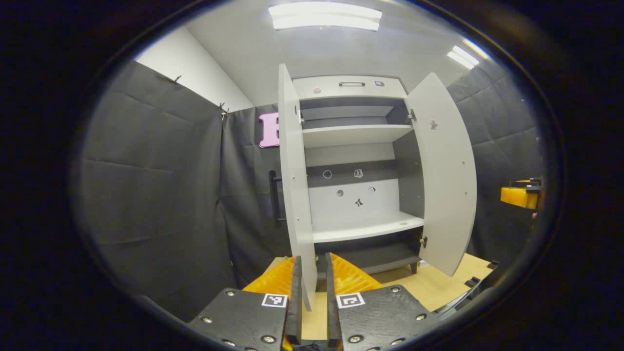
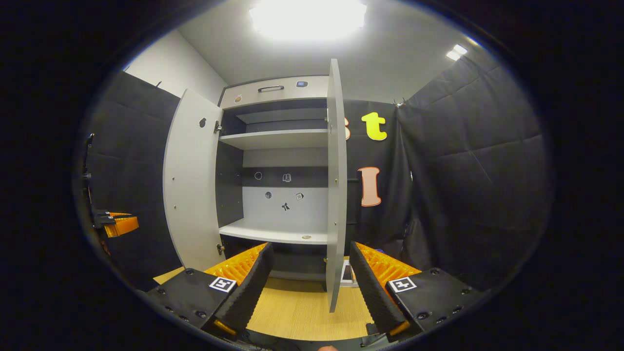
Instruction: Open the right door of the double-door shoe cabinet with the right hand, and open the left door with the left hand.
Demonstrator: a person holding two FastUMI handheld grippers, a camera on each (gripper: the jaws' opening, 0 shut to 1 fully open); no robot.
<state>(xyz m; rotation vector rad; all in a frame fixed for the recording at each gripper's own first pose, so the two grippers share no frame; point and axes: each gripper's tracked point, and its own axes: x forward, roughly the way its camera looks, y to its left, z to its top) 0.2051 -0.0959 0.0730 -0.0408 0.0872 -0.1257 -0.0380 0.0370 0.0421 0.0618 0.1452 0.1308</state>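
The white shoe cabinet stands with both doors swung out. In the left gripper view the left door is edge-on, its black handle on the outer face. Its lower edge sits in the narrow gap of my left gripper, against the left pad, with a slit showing beside the other finger. The right door hangs wide open. In the right gripper view the right door is edge-on between the fingers of my right gripper, which is wide open and not touching it. The left door angles outward.
The shelves inside hold nothing big. The cabinet rests on a wooden surface. Black cloth walls close in on both sides. The other gripper shows at the far right, and likewise the other gripper at the far left.
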